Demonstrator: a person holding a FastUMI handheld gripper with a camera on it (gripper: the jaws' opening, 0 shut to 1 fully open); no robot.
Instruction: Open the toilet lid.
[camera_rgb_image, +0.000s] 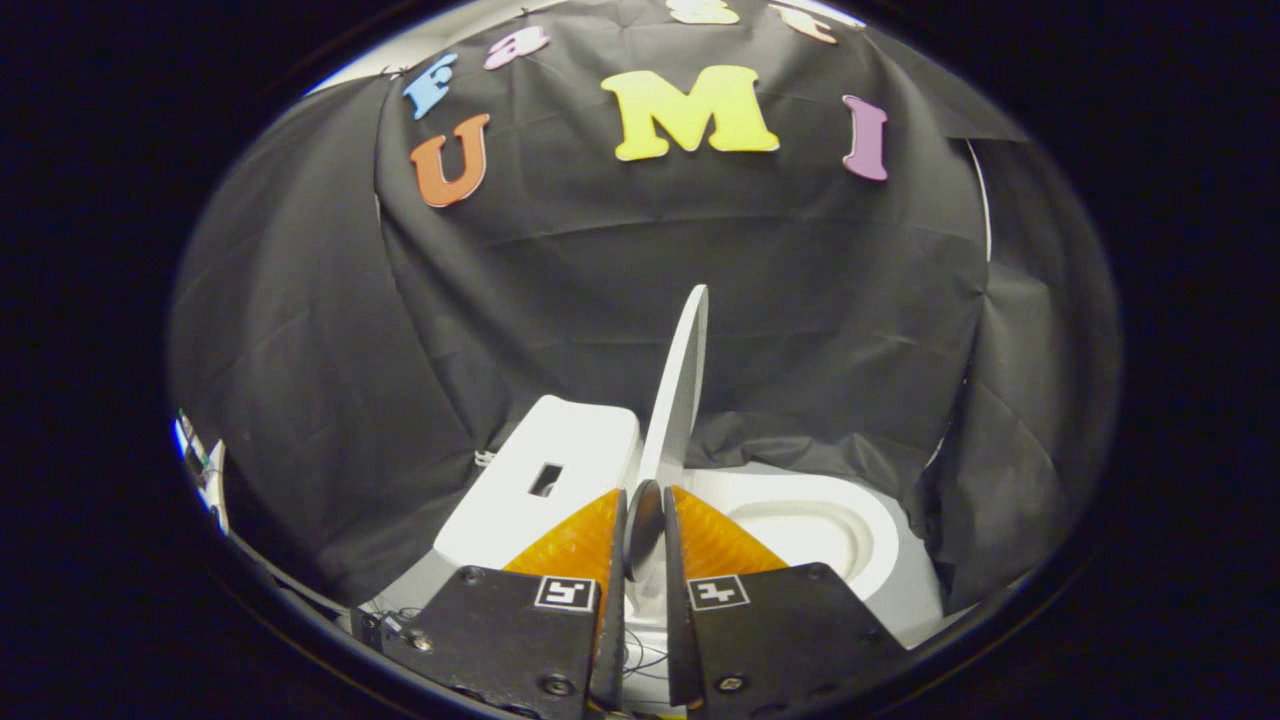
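Gripper view: the gripper (645, 535) pinches the near edge of the lid (678, 400), which stands almost upright between tank (545, 480) and bowl (810, 530). Risk: the thin edge could slip from the fingers, and the lid would likely drop shut if not yet past vertical.

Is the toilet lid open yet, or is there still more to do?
Nearly done. The toilet lid already stands almost upright, edge-on between the tank and the open bowl. The gripper is pinching the lid's edge between both fingers. What looks left is leaning the lid toward the tank and letting go.
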